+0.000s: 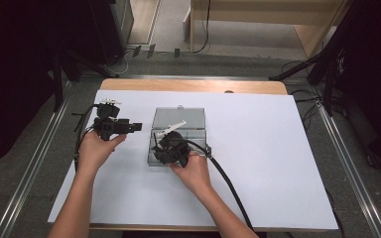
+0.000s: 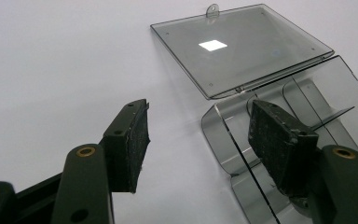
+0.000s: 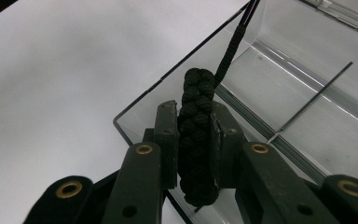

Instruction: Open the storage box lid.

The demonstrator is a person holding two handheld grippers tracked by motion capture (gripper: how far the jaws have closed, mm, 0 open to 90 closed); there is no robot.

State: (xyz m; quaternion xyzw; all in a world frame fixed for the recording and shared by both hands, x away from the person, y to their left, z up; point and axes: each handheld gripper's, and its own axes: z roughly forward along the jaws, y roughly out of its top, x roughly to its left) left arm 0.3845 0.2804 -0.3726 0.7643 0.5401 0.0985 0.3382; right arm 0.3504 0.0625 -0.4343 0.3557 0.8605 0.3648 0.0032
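Observation:
A clear grey plastic box lies open in the middle of the white sheet, its lid folded flat behind it. In the right gripper view my right gripper is shut on a black braided cord, held over the box's corner; a thin strand runs up from the braid. From above, the right gripper hangs over the near left part of the box. My left gripper is to the left of the box, above the sheet. Its jaws stand wide open with nothing between them, facing the box and lid.
The white sheet covers most of the wooden table. A thin divider crosses the inside of the box. Black cables trail from both grippers, the right one running toward the near edge. Dark stands and metal rails flank the table.

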